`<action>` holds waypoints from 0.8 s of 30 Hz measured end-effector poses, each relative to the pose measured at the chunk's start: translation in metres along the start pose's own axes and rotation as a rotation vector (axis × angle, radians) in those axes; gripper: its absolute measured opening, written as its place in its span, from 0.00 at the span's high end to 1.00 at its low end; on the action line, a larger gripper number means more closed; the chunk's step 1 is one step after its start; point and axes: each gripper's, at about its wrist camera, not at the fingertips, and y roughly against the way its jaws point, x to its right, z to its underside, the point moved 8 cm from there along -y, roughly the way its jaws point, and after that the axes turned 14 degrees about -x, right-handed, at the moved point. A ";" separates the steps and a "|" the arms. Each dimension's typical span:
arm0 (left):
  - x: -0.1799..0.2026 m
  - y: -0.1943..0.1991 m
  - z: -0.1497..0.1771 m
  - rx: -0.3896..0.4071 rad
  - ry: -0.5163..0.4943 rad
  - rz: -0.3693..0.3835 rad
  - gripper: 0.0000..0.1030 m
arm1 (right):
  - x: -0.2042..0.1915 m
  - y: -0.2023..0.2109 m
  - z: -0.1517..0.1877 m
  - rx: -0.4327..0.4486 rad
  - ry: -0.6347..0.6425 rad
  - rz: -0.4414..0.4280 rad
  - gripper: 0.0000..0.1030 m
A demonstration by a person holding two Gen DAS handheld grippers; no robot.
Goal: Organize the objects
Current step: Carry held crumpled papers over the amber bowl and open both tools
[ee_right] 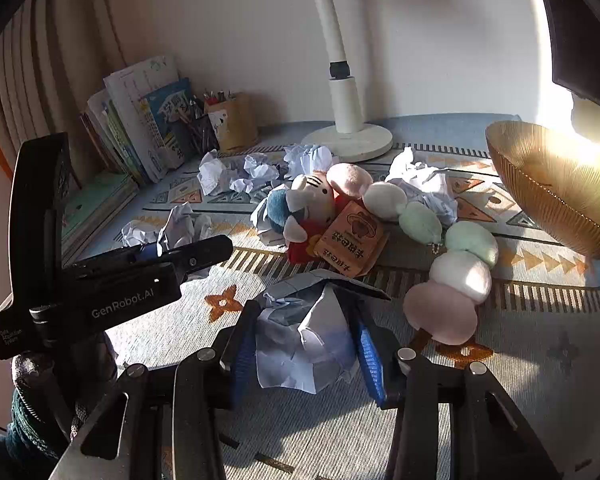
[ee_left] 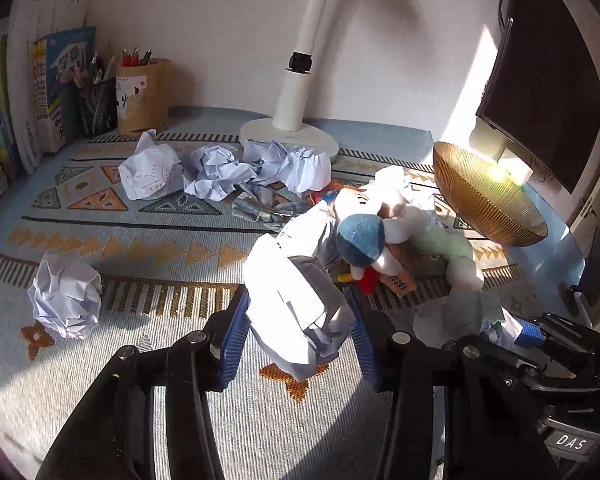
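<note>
- My left hand-held gripper (ee_left: 298,334): its blue pads are clamped on a crumpled paper ball (ee_left: 300,312), gripped from both sides and held above the patterned cloth (ee_left: 140,240) covering the bench.
- My right hand-held gripper (ee_right: 306,346): clamped on a second crumpled paper wad (ee_right: 304,340), blue pads pressing its two sides; it sits near and to the right of the left one.
- Loose paper ball (ee_left: 66,300): lying alone on the cloth, near left.
- Cluster of crumpled papers (ee_left: 220,172): several wads side by side at the far middle of the bench, just in front of the lamp base.
- More crumpled paper (ee_right: 424,188): far right, partly under the plush skewers.
- White desk lamp (ee_left: 296,96): round base at the far edge of the cloth, stem rising out of view.
- Plush doll (ee_right: 308,212): lying at the middle, blue cap, red clothes, touching a small orange carton (ee_right: 350,240).
- Plush dumpling skewers (ee_right: 456,276): pink, white and green balls, one skewer right of the carton, another behind it.
- Gold ribbed bowl (ee_right: 556,188): tilted, far right, in sunlight.
- Brown paper pen holder (ee_left: 144,96) and black mesh pen cup (ee_left: 98,108): far left by the wall, side by side.
- Books (ee_left: 40,92): standing upright at the far left.
</note>
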 end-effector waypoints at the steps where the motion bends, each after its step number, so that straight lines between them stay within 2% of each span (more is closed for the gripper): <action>1: 0.004 -0.001 0.002 -0.003 -0.007 0.011 0.57 | 0.003 -0.003 0.008 -0.026 0.001 0.013 0.56; 3: 0.009 -0.006 0.007 -0.005 -0.013 0.021 0.57 | 0.011 -0.005 0.019 -0.054 -0.009 0.017 0.55; 6: 0.010 -0.005 0.006 0.005 -0.025 -0.018 0.57 | 0.016 0.001 0.025 -0.066 -0.024 -0.008 0.51; 7: 0.010 -0.006 0.006 0.006 -0.029 -0.014 0.57 | 0.016 0.003 0.026 -0.060 -0.026 -0.011 0.46; 8: 0.010 -0.007 0.006 0.002 -0.028 -0.011 0.57 | 0.016 0.005 0.027 -0.051 -0.036 -0.002 0.35; 9: 0.009 -0.007 0.007 -0.001 -0.023 -0.009 0.57 | 0.015 0.006 0.027 -0.042 -0.054 -0.001 0.31; 11: 0.007 -0.007 0.007 0.001 -0.013 -0.001 0.56 | 0.011 0.004 0.029 -0.050 -0.088 -0.035 0.16; 14: 0.006 -0.007 0.007 0.003 -0.004 0.015 0.56 | 0.003 -0.005 0.030 -0.067 -0.125 -0.022 0.16; 16: 0.006 -0.007 0.007 0.002 -0.006 0.018 0.56 | 0.002 -0.011 0.029 -0.079 -0.161 0.034 0.16; 17: 0.007 -0.008 0.008 0.000 -0.008 0.013 0.56 | 0.002 -0.016 0.029 -0.089 -0.166 0.080 0.19; 18: 0.008 -0.009 0.008 -0.003 -0.013 0.005 0.56 | 0.004 -0.019 0.030 -0.096 -0.165 0.135 0.28; 19: 0.009 -0.009 0.008 -0.003 -0.019 -0.004 0.56 | 0.004 -0.024 0.031 -0.113 -0.150 0.171 0.50; 21: 0.013 -0.009 0.008 -0.002 -0.038 -0.022 0.56 | 0.004 -0.022 0.031 -0.095 -0.119 0.189 0.58; 24: 0.021 -0.006 0.008 0.009 -0.076 -0.053 0.56 | 0.013 0.008 0.025 -0.006 -0.134 0.145 0.60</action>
